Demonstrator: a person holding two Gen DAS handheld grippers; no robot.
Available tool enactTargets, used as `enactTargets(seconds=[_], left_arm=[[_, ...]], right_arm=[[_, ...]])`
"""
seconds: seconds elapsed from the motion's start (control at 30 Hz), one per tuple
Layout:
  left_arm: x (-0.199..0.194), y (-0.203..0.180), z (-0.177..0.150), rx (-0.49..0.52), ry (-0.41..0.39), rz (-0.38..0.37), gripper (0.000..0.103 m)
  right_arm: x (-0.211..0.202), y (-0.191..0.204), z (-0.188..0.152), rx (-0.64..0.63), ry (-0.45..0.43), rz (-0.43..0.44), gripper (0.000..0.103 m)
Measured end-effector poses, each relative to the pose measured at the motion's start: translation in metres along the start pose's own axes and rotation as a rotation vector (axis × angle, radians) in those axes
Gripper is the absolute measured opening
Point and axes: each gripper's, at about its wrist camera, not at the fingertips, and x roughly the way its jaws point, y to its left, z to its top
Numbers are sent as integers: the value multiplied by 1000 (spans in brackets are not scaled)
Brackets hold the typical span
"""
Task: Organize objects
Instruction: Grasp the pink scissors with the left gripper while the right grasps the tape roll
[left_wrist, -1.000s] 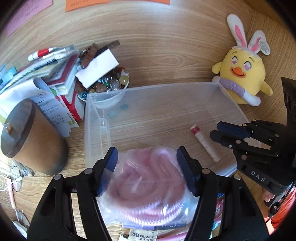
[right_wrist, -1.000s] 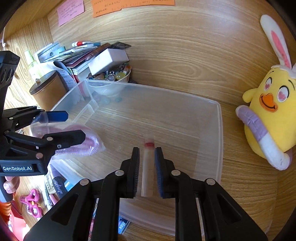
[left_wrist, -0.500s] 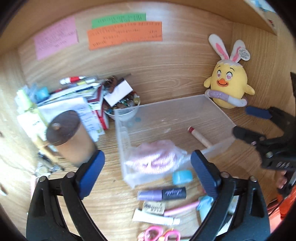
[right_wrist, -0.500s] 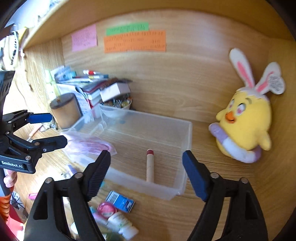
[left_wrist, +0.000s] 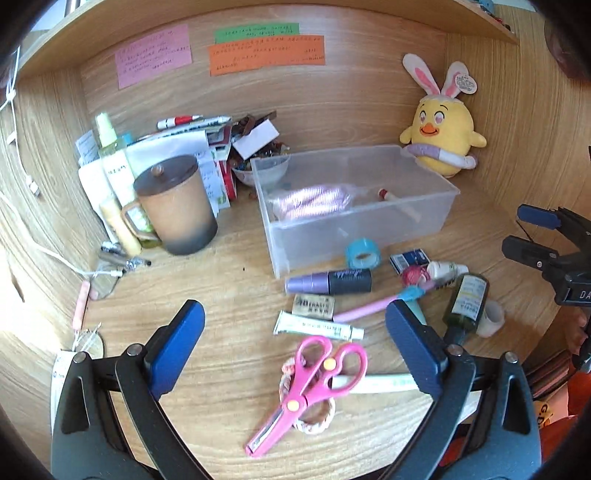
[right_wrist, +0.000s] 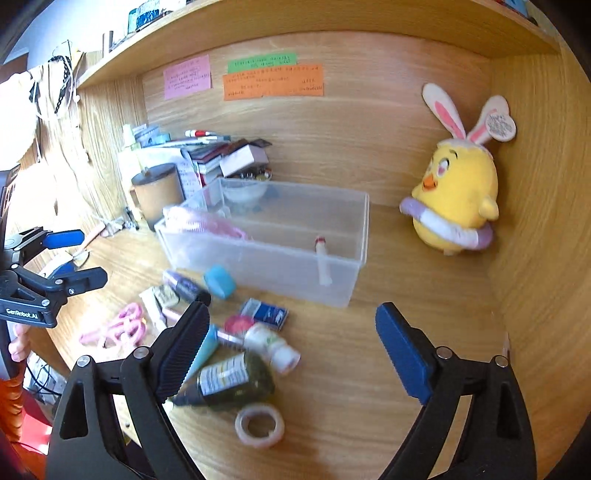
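Note:
A clear plastic bin (left_wrist: 354, 229) (right_wrist: 258, 258) stands mid-desk. Inside it lie a bagged pink cord (left_wrist: 310, 197) (right_wrist: 207, 221) and a pale tube with a red cap (left_wrist: 399, 201) (right_wrist: 322, 258). My left gripper (left_wrist: 293, 306) (right_wrist: 86, 254) is open and empty above pink scissors (left_wrist: 314, 373), an eraser (left_wrist: 313, 305) and a white tube (left_wrist: 317, 328). My right gripper (right_wrist: 291, 308) (left_wrist: 517, 229) has its jaws opening with nothing between them, above a dark green bottle (right_wrist: 225, 380) and a white tape roll (right_wrist: 259, 424).
A purple-black tube (left_wrist: 328, 282), blue tape roll (left_wrist: 363, 253), blue box (right_wrist: 264, 313) and small white bottle (right_wrist: 273, 345) lie before the bin. A brown lidded mug (left_wrist: 175, 210) and piled books (left_wrist: 166, 147) stand left. A yellow chick plush (left_wrist: 441, 142) fills the right corner.
Both grippers opened, leaving the pink cord bag and the red-capped tube in the bin. Both then drew back from the bin toward the desk's front.

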Motion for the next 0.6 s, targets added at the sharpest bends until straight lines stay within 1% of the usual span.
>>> enactTargets(seconds=[0.1,0.2,0.27,0.33,0.37,0.43,0.47,0.53,0.6], left_arm=[[4,6,-19,-35,34,-12,99],[6,12,-37,-66,46,-5,99],[8,16,-49,-82,56,-7,96],[11,19,-58,-93,80,-20,81],[13,20,-62,-97,95,-26,77],[17,22,-68,-105,114,-40,66],[19,22,-69,-107,121,-47,64],[22,23,-72,-105,127,-59,56],[25,23,-74,-105,136,-75,52]], right_arm=[[4,0,-17,24,37,7,90],[9,1,-34,44,73,25,90],[10,2,-43,52,91,34,90],[12,4,-51,50,101,32,90],[13,4,-52,46,105,30,90],[16,6,-57,42,117,36,90],[17,6,-60,42,125,43,89],[19,8,-63,41,134,49,85],[21,11,-65,32,146,54,74]])
